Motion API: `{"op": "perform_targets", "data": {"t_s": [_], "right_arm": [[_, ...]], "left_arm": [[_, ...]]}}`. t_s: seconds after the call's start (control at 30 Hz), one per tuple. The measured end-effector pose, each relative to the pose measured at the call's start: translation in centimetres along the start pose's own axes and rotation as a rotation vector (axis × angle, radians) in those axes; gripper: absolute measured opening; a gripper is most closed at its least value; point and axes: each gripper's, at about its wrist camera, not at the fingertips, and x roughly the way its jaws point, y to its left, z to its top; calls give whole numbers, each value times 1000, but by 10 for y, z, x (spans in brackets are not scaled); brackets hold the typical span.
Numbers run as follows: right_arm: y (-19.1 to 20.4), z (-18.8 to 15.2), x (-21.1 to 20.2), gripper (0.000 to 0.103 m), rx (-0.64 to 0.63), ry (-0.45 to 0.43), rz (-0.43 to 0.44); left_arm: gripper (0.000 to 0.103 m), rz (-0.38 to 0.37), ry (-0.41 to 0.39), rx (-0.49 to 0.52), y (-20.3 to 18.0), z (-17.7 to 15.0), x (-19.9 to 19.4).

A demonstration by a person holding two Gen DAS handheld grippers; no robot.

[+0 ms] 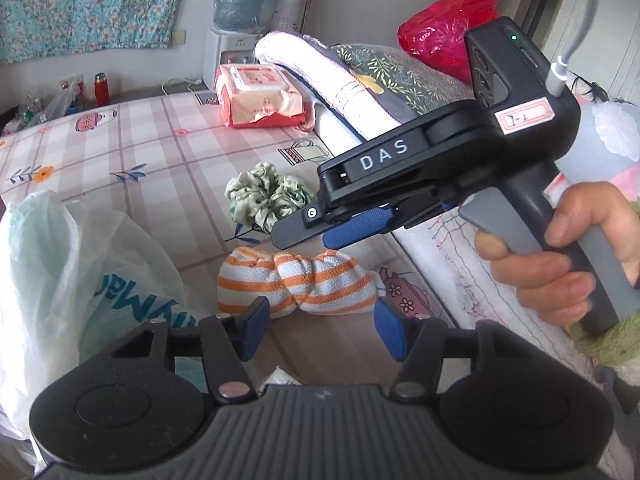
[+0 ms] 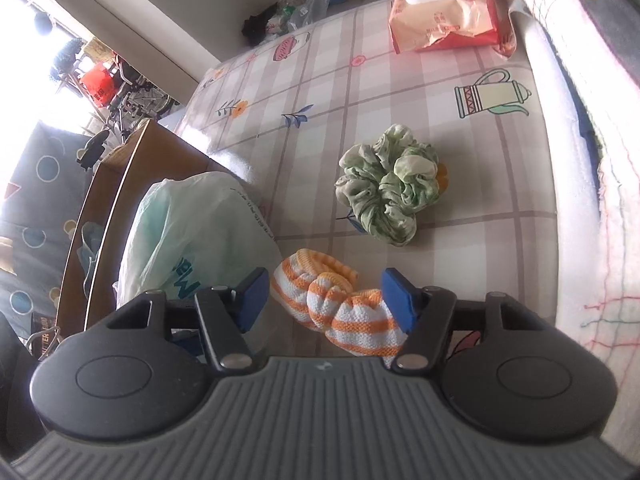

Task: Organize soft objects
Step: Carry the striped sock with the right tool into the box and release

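Observation:
An orange-and-white striped knitted cloth (image 1: pixel 296 284) lies bunched on the checked bed sheet (image 1: pixel 140 152). Behind it sits a green scrunchie (image 1: pixel 268 200). My left gripper (image 1: pixel 322 330) is open, its blue pads (image 1: pixel 254 326) just short of the cloth's near edge. A hand (image 1: pixel 560 256) holds my right gripper (image 1: pixel 316 236), which hovers over the cloth and in front of the scrunchie. In the right wrist view the right gripper (image 2: pixel 326 300) is open, and the striped cloth (image 2: pixel 340 312) shows between its pads without being squeezed. The scrunchie (image 2: pixel 388 192) lies beyond.
A white plastic bag (image 1: pixel 60 272) stands at the left, next to a cardboard box (image 2: pixel 120 184). A pack of wet wipes (image 1: pixel 260 96) lies further back. Folded blankets (image 1: pixel 360 80) and a red plastic bag (image 1: pixel 444 28) are piled at the right.

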Motion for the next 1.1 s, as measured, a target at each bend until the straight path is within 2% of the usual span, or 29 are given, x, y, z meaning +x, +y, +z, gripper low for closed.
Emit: {"op": "perform_targets", "data": {"t_s": [0.13, 0.23, 0.53, 0.67, 0.7, 0.77, 0.9, 1.1], "right_arm": [[-16, -3, 24, 48, 80, 45, -24], [-25, -11, 28, 48, 151, 78, 28], [-13, -34, 31, 48, 157, 146, 54], [-13, -39, 30, 42, 161, 115, 60], [-12, -40, 29, 40, 165, 104, 59], [-10, -43, 26, 39, 163, 79, 51], [1, -48, 9, 38, 149, 16, 32], [28, -60, -33, 38, 130, -119, 45]], "left_arm": [[58, -14, 60, -56, 6, 3, 20], [58, -1, 88, -67, 8, 2, 30], [60, 16, 125, -70, 7, -1, 37], [54, -1, 123, -79, 6, 0, 33], [50, -13, 118, -79, 6, 0, 31], [49, -19, 103, -72, 3, 0, 27], [48, -34, 37, -45, -5, 1, 8], [48, -42, -91, -3, -13, 3, -43]]}}
